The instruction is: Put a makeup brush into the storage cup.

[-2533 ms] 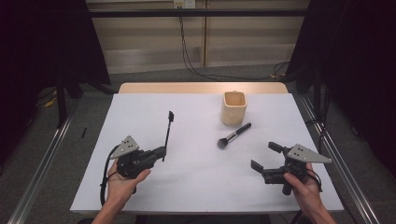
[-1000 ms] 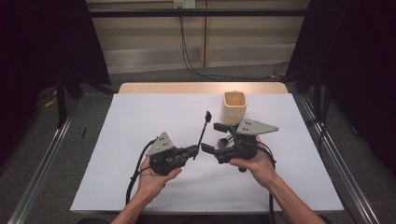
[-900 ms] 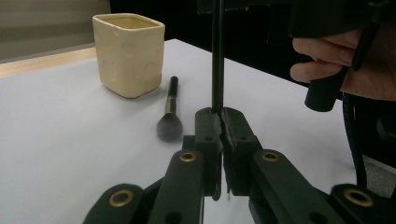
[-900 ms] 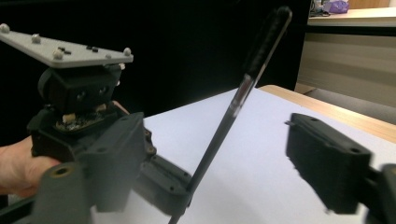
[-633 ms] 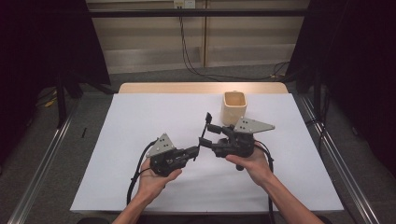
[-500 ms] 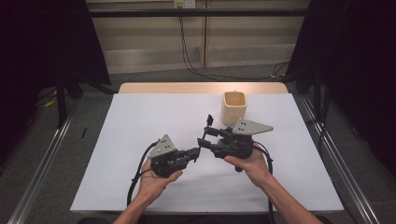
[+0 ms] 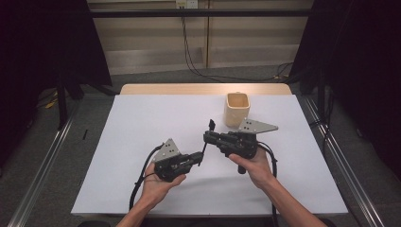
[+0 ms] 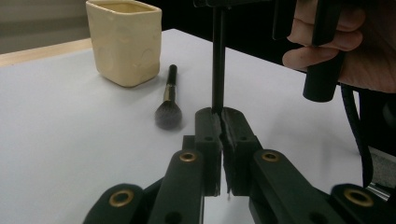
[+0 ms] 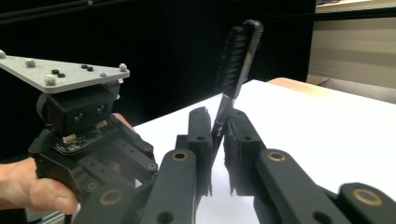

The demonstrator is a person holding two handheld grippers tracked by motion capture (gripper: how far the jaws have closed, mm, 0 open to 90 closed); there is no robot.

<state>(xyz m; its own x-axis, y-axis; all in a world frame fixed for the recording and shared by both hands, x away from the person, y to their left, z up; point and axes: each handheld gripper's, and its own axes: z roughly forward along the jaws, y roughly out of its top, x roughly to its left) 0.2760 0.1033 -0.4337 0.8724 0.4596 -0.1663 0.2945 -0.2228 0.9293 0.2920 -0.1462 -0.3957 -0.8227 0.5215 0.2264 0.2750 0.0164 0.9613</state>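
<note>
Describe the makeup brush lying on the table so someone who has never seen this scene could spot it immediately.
Start at the white table and find the cream square cup near its far edge. The makeup brush lies flat just beside that cup, untouched. Its short black handle and fluffy round head set it apart from the thin black comb-like brush held upright between the two grippers.

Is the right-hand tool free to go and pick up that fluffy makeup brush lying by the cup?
Probably not right now. The path to the makeup brush beside the cream cup looks open, but the right tool has its jaws around the black comb-like brush, which the left tool also clamps.
</note>
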